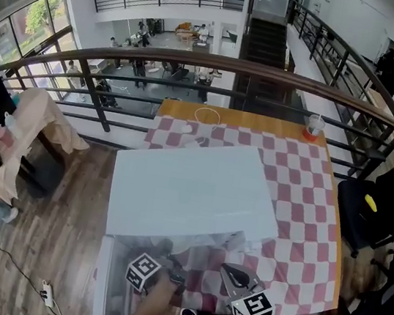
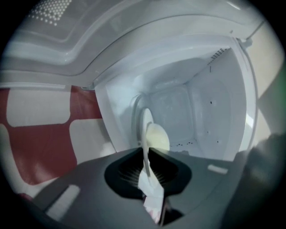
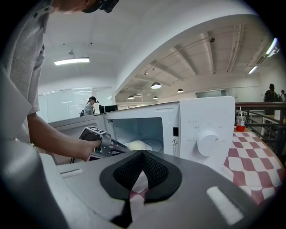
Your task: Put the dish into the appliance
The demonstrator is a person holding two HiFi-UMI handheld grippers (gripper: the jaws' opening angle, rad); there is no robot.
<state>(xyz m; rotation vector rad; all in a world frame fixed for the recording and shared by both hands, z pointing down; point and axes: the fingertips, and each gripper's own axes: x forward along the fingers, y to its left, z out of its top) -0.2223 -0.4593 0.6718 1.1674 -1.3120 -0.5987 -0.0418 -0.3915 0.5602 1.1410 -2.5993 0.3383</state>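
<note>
A white microwave (image 1: 192, 189) stands on the checkered table with its door (image 3: 67, 127) swung open to the left. In the left gripper view the dish (image 2: 156, 136), a white plate with a pale mound on it, is inside the cavity (image 2: 201, 112) and looks tilted on edge. My left gripper (image 2: 146, 154) is shut on the plate's near rim. From the right gripper view the left gripper (image 3: 120, 146) reaches into the opening with the dish (image 3: 138, 145) low inside. My right gripper (image 3: 143, 154) is shut on nothing, in front of the microwave (image 3: 205, 129).
A red cup with a straw (image 1: 313, 127) stands at the table's far edge. The red and white cloth (image 1: 304, 229) covers the table to the right of the microwave. A railing (image 1: 219, 64) runs behind the table and a black chair (image 1: 374, 211) sits at the right.
</note>
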